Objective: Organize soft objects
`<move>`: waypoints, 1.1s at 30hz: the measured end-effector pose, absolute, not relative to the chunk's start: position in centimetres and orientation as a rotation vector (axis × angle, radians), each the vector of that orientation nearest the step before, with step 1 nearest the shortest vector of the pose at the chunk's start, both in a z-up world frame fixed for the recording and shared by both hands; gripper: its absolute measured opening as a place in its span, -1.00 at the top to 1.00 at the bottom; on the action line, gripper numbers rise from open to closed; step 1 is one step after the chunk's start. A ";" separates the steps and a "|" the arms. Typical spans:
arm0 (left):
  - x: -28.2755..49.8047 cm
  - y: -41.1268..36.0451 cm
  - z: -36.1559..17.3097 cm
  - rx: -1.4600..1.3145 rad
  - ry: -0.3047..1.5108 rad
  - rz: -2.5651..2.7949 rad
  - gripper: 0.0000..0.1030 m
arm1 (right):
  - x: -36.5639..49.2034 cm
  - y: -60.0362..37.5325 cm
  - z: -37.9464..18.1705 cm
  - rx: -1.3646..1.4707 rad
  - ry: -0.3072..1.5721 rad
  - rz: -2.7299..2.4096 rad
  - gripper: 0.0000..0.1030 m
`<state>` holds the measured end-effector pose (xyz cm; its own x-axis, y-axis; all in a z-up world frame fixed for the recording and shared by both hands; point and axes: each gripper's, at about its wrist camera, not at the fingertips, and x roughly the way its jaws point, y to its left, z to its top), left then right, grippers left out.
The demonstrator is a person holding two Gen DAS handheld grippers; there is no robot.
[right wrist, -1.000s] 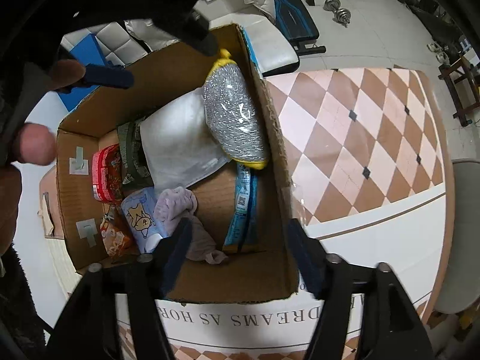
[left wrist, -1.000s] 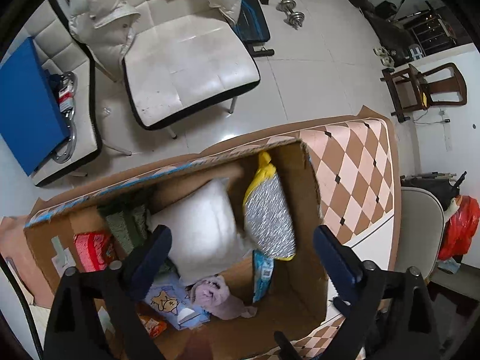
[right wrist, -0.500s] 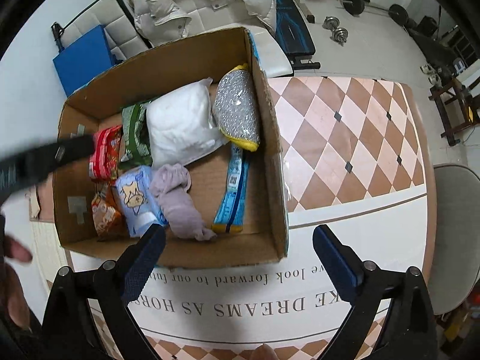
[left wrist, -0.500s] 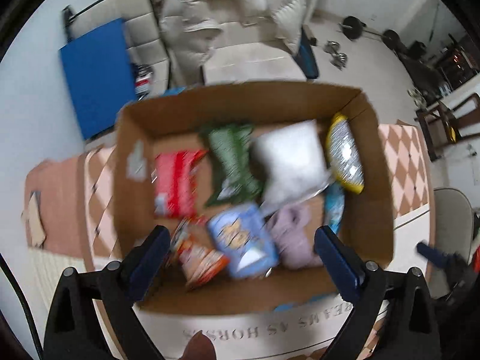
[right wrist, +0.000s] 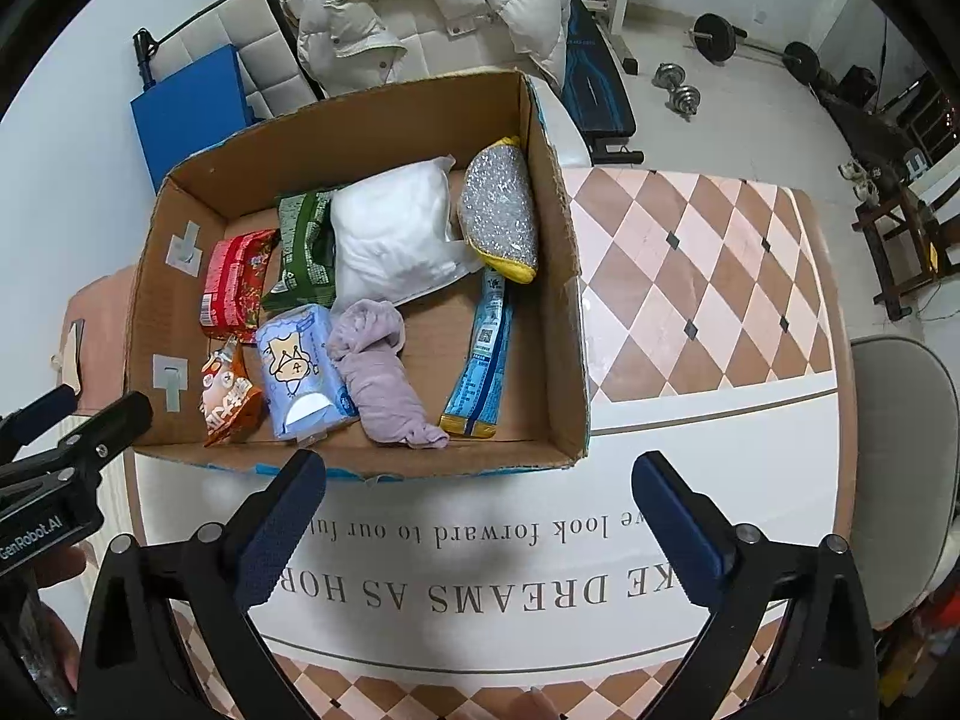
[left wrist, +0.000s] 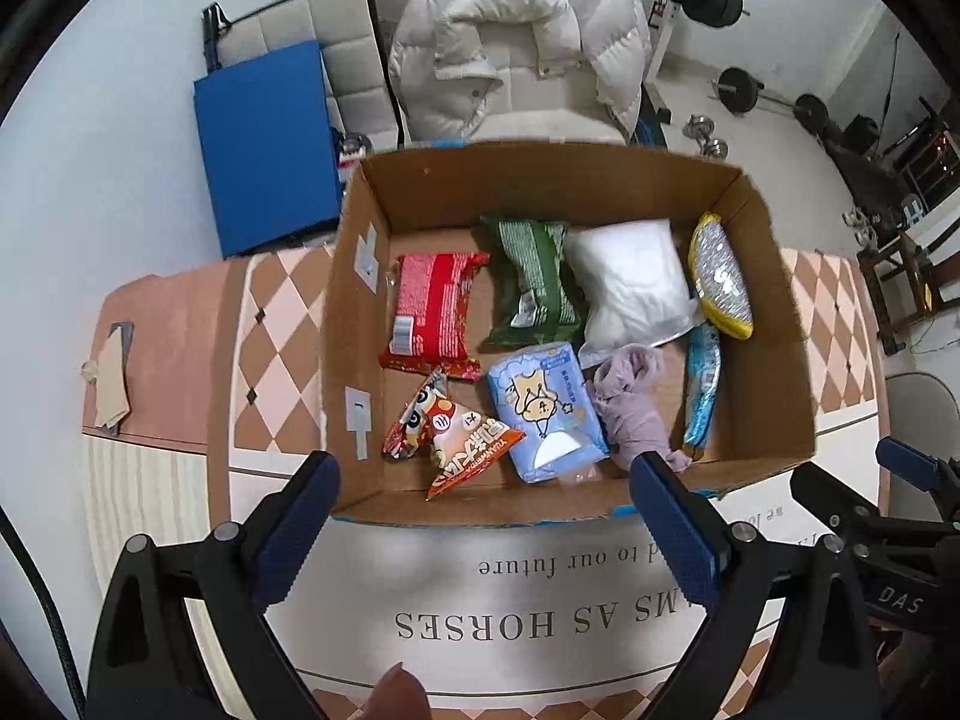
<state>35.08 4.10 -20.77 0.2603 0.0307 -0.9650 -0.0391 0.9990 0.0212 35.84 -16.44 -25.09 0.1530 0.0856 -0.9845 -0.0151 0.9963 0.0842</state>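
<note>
Both claws hang released over the near edge of the tabletop (left wrist: 492,594), gripping nothing. The left claw (left wrist: 480,516) has its blue pads spread wide, and just ahead of them sits the open cardboard box (left wrist: 354,312) with all the soft things inside. Straight beyond its left finger lies an orange snack bag (left wrist: 456,438), with a red packet (left wrist: 432,312) further on. Ahead between the fingers is a light blue tissue pack (left wrist: 543,411), and past that a green packet (left wrist: 534,282) beside a white pillow-like bag (left wrist: 630,288). A crumpled lilac cloth (left wrist: 630,402) lies right in front of its right finger, nearly touching the pad in this view. Further right, a long blue sachet (left wrist: 702,390) and a silver and yellow scrubbing pad (left wrist: 720,276) lean along the box's right wall.

The right claw (right wrist: 480,516) is just as wide apart, held a little back from the box (right wrist: 570,324), whose front wall stands ahead of its left finger. To the right of the box, ahead of its right finger, stretches bare chequered tablecloth (right wrist: 690,276). The left claw's tip (right wrist: 78,426) pokes in at the far left of this view
</note>
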 end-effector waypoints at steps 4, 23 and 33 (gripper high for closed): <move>33.5 3.6 -17.6 0.000 1.236 0.064 -0.92 | 35.0 -16.6 -22.9 0.040 1.373 0.068 -1.00; 18.4 1.9 -2.8 0.010 1.020 0.079 -0.92 | 19.8 -18.4 -4.6 0.022 1.054 0.067 -1.00; 14.0 1.4 0.7 -0.029 1.015 0.040 -0.92 | 12.7 -18.2 2.1 -0.019 0.944 0.088 -1.00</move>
<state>14.00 1.43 0.66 0.5268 0.0200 -0.8497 -0.0467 0.9989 -0.0054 12.66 -18.16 2.14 0.5832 0.0665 -0.8096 -0.0835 0.9963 0.0216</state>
